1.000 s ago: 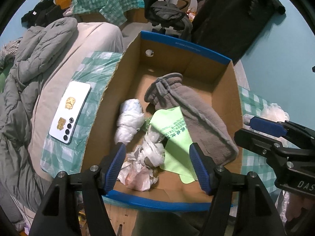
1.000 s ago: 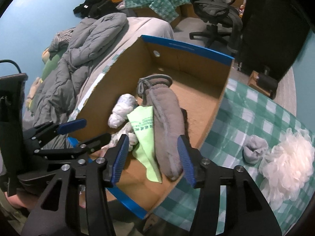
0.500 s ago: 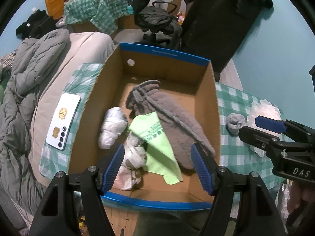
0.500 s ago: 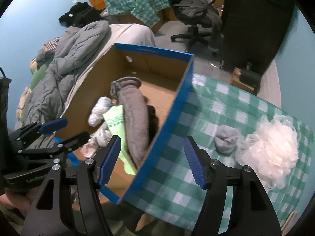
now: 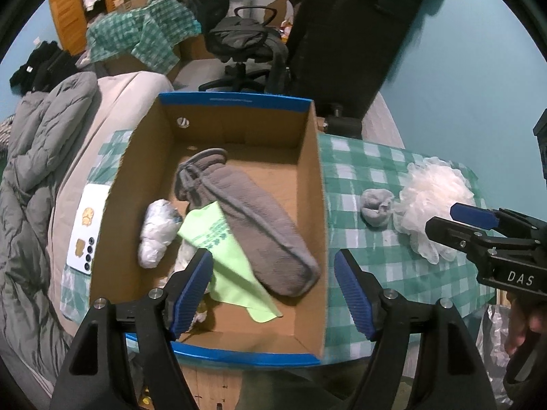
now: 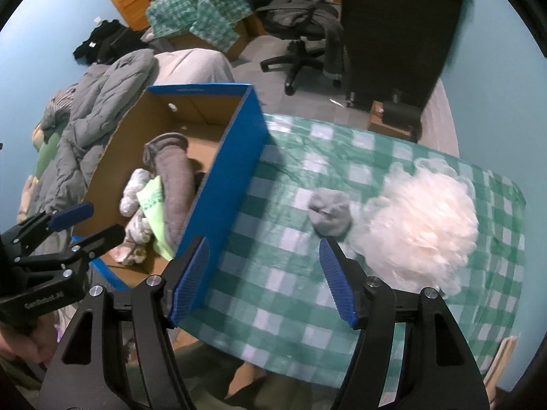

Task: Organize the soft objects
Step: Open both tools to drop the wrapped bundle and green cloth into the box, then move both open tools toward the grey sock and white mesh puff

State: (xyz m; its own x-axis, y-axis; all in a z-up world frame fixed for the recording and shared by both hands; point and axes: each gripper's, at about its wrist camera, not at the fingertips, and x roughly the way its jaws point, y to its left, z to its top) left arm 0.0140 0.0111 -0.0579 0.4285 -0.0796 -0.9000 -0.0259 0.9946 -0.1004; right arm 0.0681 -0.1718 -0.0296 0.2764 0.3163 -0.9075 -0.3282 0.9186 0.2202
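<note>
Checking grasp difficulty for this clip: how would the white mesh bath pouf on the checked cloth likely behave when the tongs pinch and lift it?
The white mesh pouf looks airy and ruffled, so it is probably very light and would squash between the pads. Its loose folds may snag or let only an outer layer be caught. Being rounded, a push might roll it against the grey sock ball beside it.

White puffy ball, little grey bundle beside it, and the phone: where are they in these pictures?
White bath pouf [image 6: 420, 225]: right wrist view, its fluffy middle.
Balled grey sock [image 6: 330, 212]: right wrist view, its centre.
White phone [image 5: 87, 227]: left wrist view, its back.
</note>
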